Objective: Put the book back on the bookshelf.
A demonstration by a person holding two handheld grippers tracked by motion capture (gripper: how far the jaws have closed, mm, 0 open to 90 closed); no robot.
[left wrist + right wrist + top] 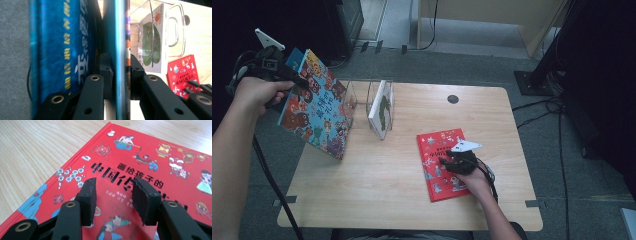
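Left hand-held gripper [294, 77]: raised over the tabletop's left edge; in the left gripper view [119, 75] its pads are clamped on the cover edge of a blue picture book, one pad on either face.
Blue picture book [316, 105]: held off the tabletop and tilted, illustrated cover facing the camera in the high view, its lower corner near the left rim of the tabletop; the left gripper view shows its blue spine side [62, 50] with yellow and white lettering.
Right hand-held gripper [451, 161]: resting over the red book at front right; in the right gripper view [113, 200] the jaws stand partly apart with nothing between the pads, the tips just above or on the cover, contact not determinable.
Red book [443, 162]: lying flat on the tabletop, front right, cover up [140, 157].
Clear book stand [362, 97]: upright at the back left of the tabletop, just beside the blue picture book.
White book with green figure [382, 110]: standing on edge in the clear book stand [152, 47].
Tabletop [382, 180]: light wood, with a dark round grommet [453, 99] near the back edge.
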